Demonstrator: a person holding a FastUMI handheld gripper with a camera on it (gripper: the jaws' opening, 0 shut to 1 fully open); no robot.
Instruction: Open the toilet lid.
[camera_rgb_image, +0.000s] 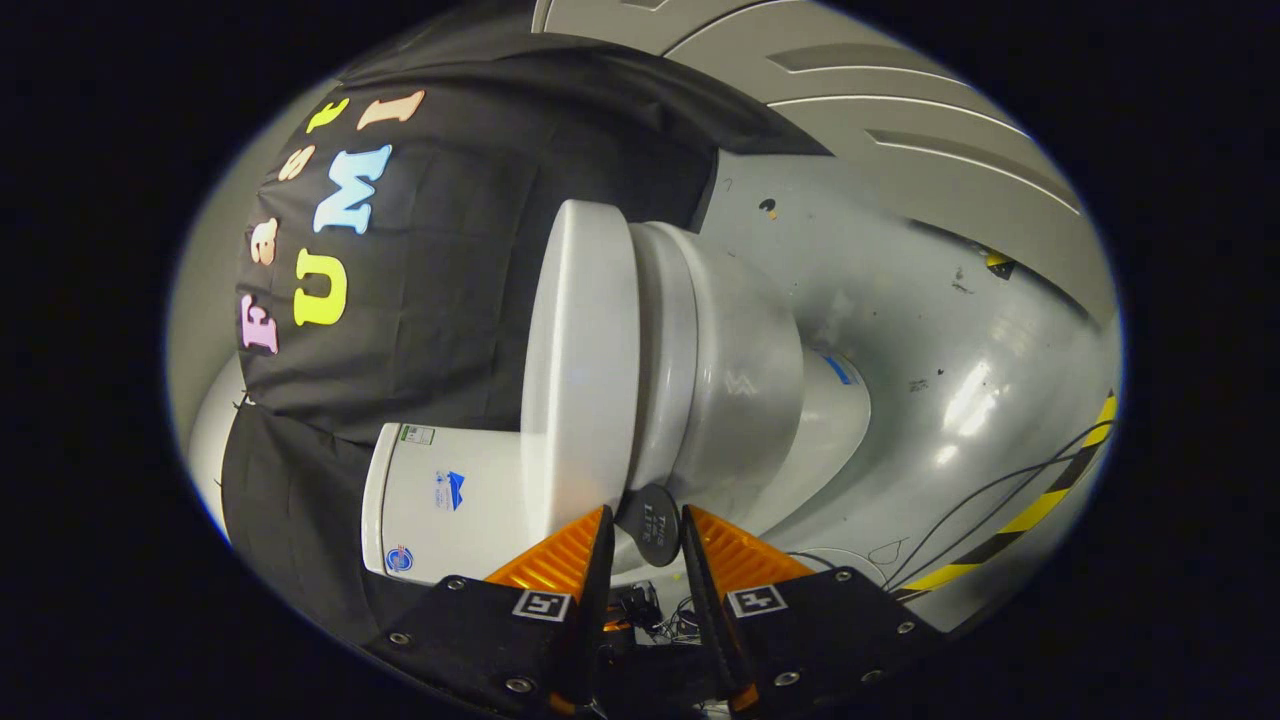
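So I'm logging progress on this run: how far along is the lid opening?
Nothing looks done yet: the toilet lid lies closed against the seat and bowl. In hand: the gripper is rolled sideways, its fingers either side of a small dark tab at the lid's edge; I cannot tell whether they press on it. Left: grip and swing the lid toward the tank.

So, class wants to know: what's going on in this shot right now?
A person's handheld gripper has reached a white ceramic toilet in the booth; the view is rolled sideways. Its fingers straddle a small dark round tab at the edge of the white toilet lid, with gaps showing either side, so it looks open rather than clamped. The lid lies close against the bowl, so the opening is not yet done. Black cables trail across the grey floor.
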